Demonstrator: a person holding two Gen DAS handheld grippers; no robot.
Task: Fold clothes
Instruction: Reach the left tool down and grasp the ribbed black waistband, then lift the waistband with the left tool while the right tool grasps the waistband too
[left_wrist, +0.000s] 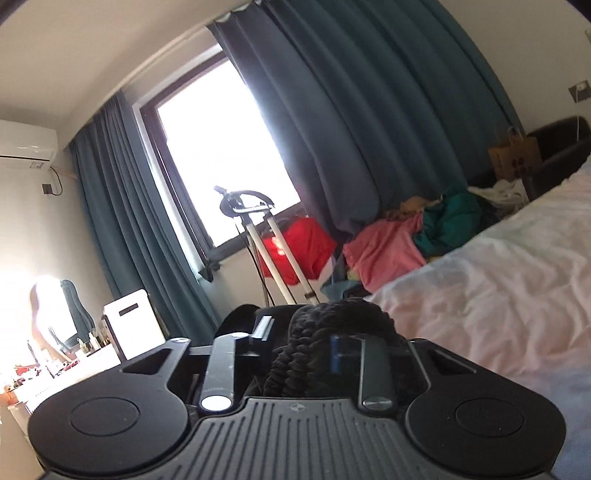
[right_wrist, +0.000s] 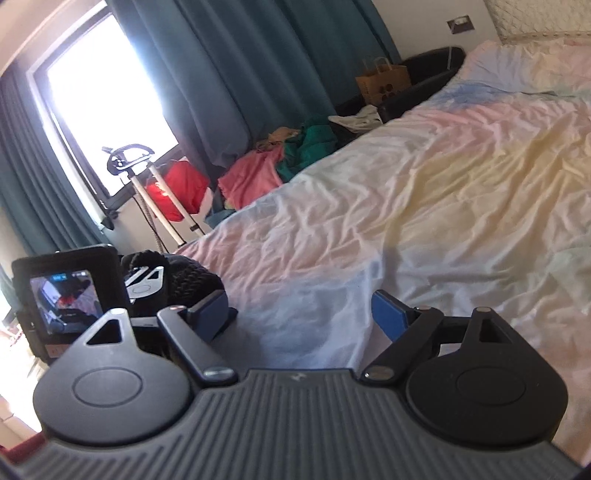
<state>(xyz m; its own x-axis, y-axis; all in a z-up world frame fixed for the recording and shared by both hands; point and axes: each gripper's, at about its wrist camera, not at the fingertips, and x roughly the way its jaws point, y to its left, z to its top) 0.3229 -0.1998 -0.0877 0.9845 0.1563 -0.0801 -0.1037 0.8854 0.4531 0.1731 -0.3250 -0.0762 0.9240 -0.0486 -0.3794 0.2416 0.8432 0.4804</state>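
Left gripper is clamped on a black cable-knit garment, which bunches up between the jaws and hides most of the right finger; the bundle sits at the near corner of the bed, raised off or just at the sheet, which of the two cannot be told. Right gripper hangs over the pastel bedsheet with its blue pads standing well apart and nothing between them. In the right wrist view the same black knit shows just beside the left tool's camera unit, at the left edge of the mattress. Orientation of the knit: crumpled into a lump, no clear long axis, no hem, sleeve or neckline to be made out, so which way it points cannot be told. Risks, as judgement: a one-point grip on a bunched, heavy knit may let it slide out or drag off the bed edge toward the floor; the loose cables could snag on the finger linkage; spread without a second hold, it may land twisted and fold crooked. A heap of other clothes, pink and green, lies beyond the far side of the bed, by the teal curtain, well apart from both tools.
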